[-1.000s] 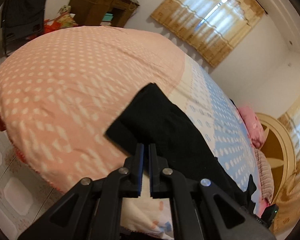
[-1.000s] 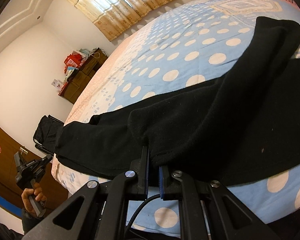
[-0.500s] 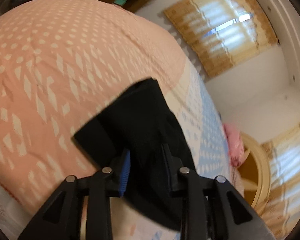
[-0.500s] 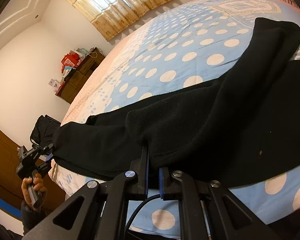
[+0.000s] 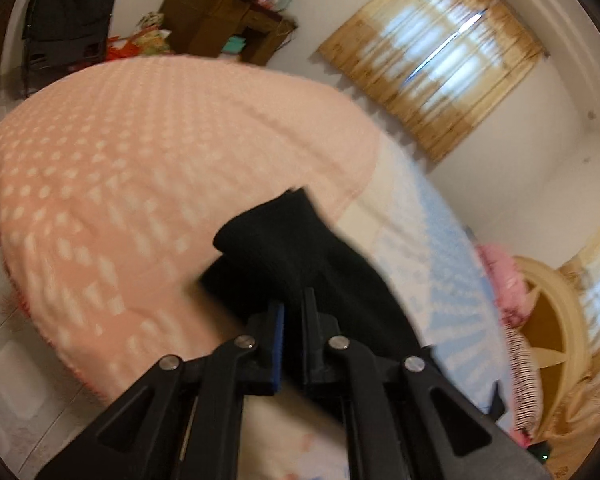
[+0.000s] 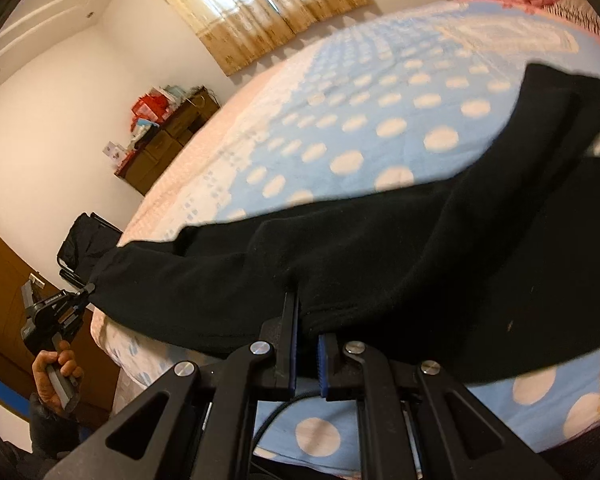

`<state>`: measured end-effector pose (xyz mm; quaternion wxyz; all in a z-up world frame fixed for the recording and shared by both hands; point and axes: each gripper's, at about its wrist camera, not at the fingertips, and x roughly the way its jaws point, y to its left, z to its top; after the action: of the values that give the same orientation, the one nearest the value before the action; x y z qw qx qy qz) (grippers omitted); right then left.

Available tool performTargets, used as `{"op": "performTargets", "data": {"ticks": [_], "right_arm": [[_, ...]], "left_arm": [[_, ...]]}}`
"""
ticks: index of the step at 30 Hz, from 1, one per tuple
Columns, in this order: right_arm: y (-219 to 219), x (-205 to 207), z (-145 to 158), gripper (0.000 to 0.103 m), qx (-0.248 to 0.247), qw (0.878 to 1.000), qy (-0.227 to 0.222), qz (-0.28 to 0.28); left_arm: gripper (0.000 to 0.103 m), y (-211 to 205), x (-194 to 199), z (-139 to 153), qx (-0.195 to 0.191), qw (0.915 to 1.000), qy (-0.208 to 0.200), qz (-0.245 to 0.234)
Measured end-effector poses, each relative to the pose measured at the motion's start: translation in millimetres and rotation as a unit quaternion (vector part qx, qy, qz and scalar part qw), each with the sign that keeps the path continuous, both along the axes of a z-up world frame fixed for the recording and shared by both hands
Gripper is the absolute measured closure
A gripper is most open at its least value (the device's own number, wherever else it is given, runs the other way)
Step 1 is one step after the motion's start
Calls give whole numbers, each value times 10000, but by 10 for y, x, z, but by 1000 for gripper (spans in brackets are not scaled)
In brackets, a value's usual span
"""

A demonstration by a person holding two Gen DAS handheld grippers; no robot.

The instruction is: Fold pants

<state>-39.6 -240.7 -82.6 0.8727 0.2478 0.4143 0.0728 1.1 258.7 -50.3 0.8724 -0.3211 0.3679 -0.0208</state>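
Black fleece pants [image 6: 400, 256] lie stretched along the near edge of the bed. My right gripper [image 6: 307, 320] is shut on the pants' waist edge, with the cloth pinched between the blue pads. My left gripper [image 5: 294, 312] is shut on the leg-cuff end of the pants [image 5: 284, 248] and holds it raised a little above the pink part of the cover. In the right wrist view the left gripper [image 6: 85, 294] shows at the far left, at the cuff end of the stretched leg.
The bed cover is pink [image 5: 140, 152] at the foot and blue with white dots [image 6: 380, 120] toward the pillows [image 5: 500, 276]. A wooden dresser [image 5: 224, 36] and a dark rack [image 5: 72, 20] stand by the wall. Tiled floor [image 5: 16, 360] lies below the bed edge.
My left gripper opened around the cuff, closed on it and lifted it, with the view swinging up. My right gripper kept its hold and the pants drew a little tauter.
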Motion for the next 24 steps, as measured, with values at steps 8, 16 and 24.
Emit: {"op": "performTargets", "data": {"ticks": [8,16,24], "right_arm": [[-121,-100,-163,84,319,9988,342,-140],[-435,-351,486,54,121,9949,-704,-713],[898,935,516,54,53,9860,-860,1426]], "left_arm": [[82,-72,75,12,669,9974,262,-72],[53,-45,-168,448,1716,9821,-554,553],[53,-326,74,208,1824,9823,-409,116]]}}
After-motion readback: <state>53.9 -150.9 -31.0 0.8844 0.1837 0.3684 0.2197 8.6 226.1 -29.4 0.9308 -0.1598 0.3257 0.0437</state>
